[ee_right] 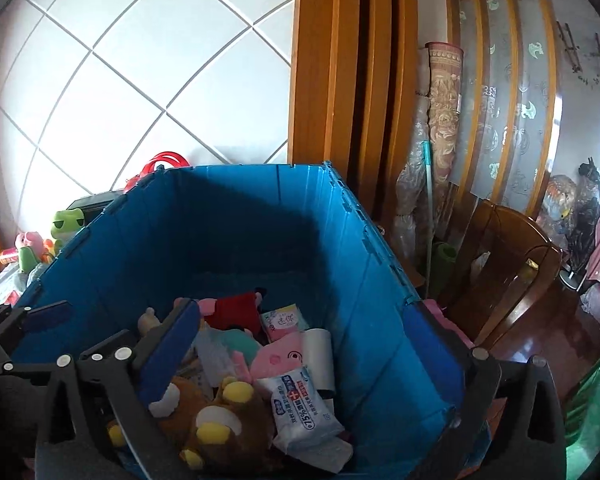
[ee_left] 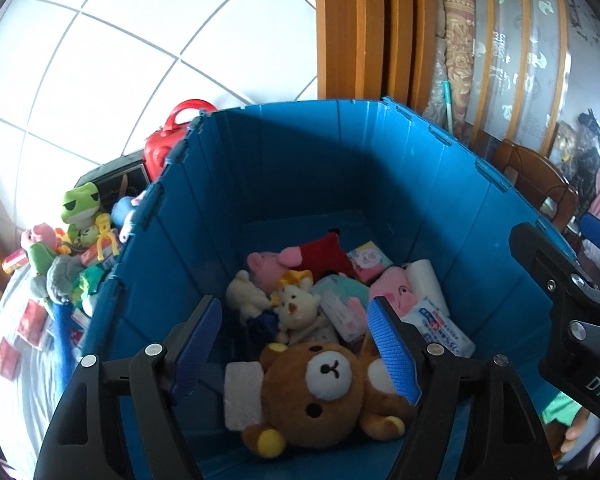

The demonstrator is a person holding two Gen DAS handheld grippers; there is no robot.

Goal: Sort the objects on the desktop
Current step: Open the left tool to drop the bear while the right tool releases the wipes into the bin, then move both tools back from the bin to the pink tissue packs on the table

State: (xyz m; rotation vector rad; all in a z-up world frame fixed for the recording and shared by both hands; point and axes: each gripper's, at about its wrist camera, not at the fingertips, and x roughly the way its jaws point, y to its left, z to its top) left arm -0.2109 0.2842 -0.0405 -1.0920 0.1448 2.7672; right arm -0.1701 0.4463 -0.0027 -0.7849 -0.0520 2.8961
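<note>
In the left wrist view, the left gripper [ee_left: 296,340] fills the bottom of the frame, its black arms and blue-padded jaws spread wide apart and holding nothing. Just beyond the jaws, a brown plush bear with a white muzzle and yellow paws [ee_left: 328,396] lies on its back on the floor of a tall blue plastic storage bin [ee_left: 284,160]. A white foam block [ee_left: 243,394] touches the bear's side at lower centre-left. Further in lie a cream plush animal [ee_left: 296,308], a white and blue wet-wipe packet [ee_left: 440,328], pink pig plushes [ee_left: 396,292] and a red plush cushion [ee_left: 324,258] toward the bin's far wall.

In the right wrist view, the right gripper [ee_right: 324,364] hangs over the same bin with its jaws wide open and empty; the right finger is mostly hidden at the bin's edge.

Outside the bin, at the middle left of the left wrist frame, a green plush frog [ee_left: 80,208] sits among small toys on the tabletop [ee_left: 28,344], with a red plastic case with a handle [ee_left: 168,140] behind. A white tiled wall [ee_left: 140,40] and orange wooden panels [ee_left: 360,28] fill the top.
</note>
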